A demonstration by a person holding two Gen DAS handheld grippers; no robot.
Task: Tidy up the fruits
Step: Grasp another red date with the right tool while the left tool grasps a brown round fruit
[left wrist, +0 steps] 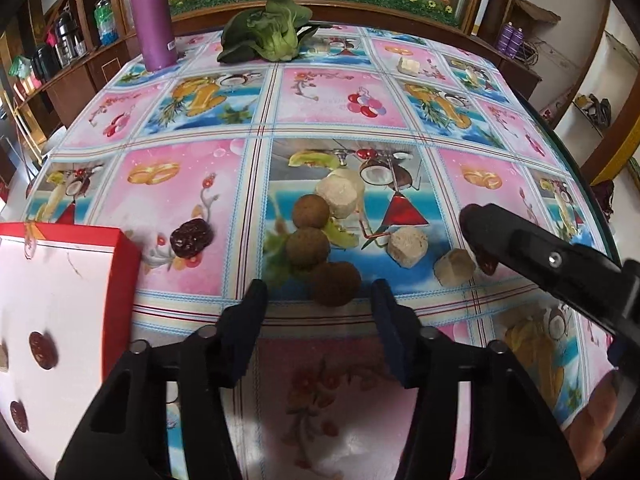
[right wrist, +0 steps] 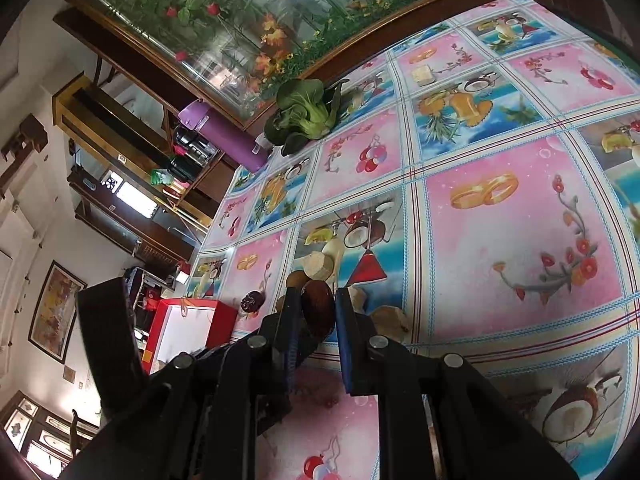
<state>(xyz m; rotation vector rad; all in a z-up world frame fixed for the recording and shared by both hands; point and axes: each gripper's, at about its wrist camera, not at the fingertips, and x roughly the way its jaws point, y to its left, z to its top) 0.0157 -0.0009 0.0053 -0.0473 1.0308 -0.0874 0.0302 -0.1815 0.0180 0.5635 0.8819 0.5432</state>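
Observation:
Three brown round fruits [left wrist: 308, 247] lie in a row mid-table, with pale peeled chunks [left wrist: 407, 247] beside them. One dark red date [left wrist: 191, 237] rests on the cloth to their left. A red box [left wrist: 124, 280] with a white inside holds two dates [left wrist: 42, 350]. My left gripper [left wrist: 320, 300] is open, and the nearest brown fruit [left wrist: 335, 283] sits just past its fingertips. My right gripper [right wrist: 318, 308] is shut on a dark red date [right wrist: 318, 312] above the table. One of its fingers [left wrist: 520, 240] reaches in from the right in the left wrist view.
A purple bottle [left wrist: 150, 16] and a leafy green vegetable [left wrist: 268, 32] stand at the far side of the table [left wrist: 200, 128], which has a patterned cloth. A small pale block [left wrist: 408, 66] lies far right. The table's edge [left wrist: 592, 208] curves along the right.

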